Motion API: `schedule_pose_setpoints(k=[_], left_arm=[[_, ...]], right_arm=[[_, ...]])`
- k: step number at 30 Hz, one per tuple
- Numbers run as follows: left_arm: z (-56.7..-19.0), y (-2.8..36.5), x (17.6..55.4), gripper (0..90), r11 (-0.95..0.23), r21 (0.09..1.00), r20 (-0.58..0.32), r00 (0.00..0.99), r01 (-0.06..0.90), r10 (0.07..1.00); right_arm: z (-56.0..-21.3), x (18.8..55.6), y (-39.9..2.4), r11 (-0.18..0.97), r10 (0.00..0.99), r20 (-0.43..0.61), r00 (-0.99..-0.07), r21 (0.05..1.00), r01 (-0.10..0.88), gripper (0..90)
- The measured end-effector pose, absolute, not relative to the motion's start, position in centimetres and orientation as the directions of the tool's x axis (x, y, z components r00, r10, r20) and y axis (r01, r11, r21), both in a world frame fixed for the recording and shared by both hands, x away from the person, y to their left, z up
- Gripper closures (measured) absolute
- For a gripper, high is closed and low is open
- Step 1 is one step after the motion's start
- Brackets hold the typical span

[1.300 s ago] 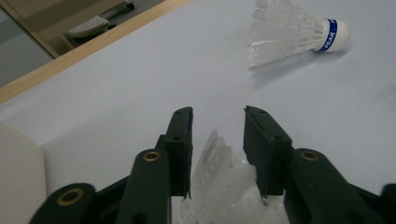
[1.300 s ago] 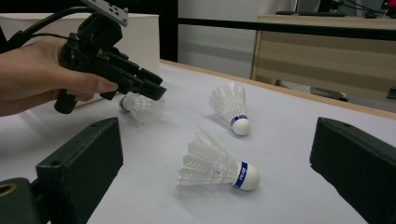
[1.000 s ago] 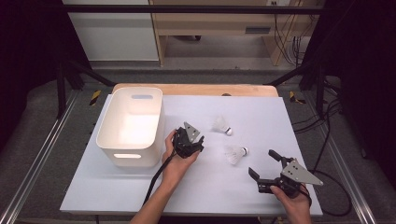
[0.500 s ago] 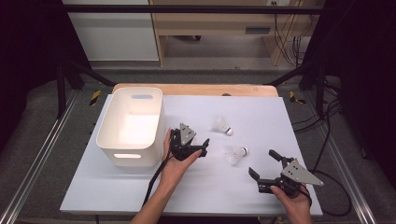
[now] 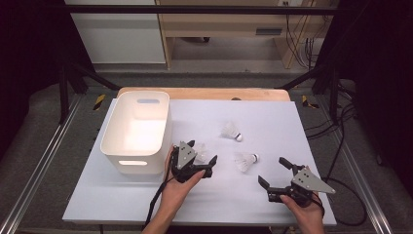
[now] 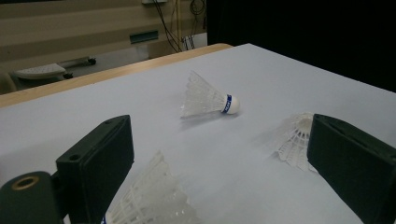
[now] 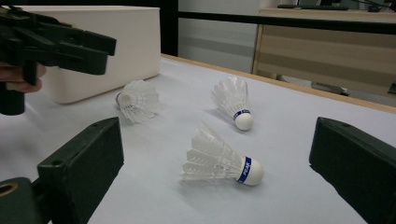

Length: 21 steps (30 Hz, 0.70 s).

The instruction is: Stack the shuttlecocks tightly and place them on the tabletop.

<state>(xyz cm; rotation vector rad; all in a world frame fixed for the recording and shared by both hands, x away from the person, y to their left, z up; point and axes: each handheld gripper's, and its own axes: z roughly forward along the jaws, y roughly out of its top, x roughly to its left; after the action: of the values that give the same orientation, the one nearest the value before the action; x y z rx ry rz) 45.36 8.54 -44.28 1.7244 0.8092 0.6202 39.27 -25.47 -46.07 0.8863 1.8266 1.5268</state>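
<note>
With its jaws just having been opening, the left gripper [image 5: 202,155] stands released over a shuttlecock [image 5: 200,152] beside the white bin [image 5: 135,161] near the counter's [image 5: 122,200] left edge, so closing on it likely comes next, while the right gripper [image 5: 274,171] waits unclenched and empty.

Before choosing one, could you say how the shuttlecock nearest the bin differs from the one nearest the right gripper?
The bin-side shuttlecock lies between the left gripper's jaws, just opened, cork toward the bin; the other shuttlecock lies clear of the right gripper, cork pointing right. Both are white, on their sides.
</note>
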Motion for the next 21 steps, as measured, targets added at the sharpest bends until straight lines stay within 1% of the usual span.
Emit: schedule_pose_setpoints(k=[5,11,14,21], left_arm=[[-44.3,9.0,44.1,7.4,-0.191,0.965,0.032,0.639,0.181,0.769],[-44.3,9.8,42.6,6.4,-0.176,0.97,0.024,0.653,0.168,0.757],[-44.5,10.7,41.7,6.0,-0.15,0.974,0.002,0.655,0.171,0.756],[-44.8,12.4,39.9,5.3,-0.136,0.979,0.006,0.642,0.154,0.767]], right_arm=[[-46.1,39.3,-25.5,0.127,0.804,-0.033,-0.594,0.985,0.117,3.5],[-46.2,39.3,-25.5,0.133,0.805,-0.039,-0.592,0.984,0.116,3.5],[-46.2,39.3,-25.5,0.138,0.806,-0.045,-0.59,0.984,0.114,3.4],[-46.2,39.3,-25.5,0.145,0.807,-0.048,-0.589,0.982,0.119,3.3]])
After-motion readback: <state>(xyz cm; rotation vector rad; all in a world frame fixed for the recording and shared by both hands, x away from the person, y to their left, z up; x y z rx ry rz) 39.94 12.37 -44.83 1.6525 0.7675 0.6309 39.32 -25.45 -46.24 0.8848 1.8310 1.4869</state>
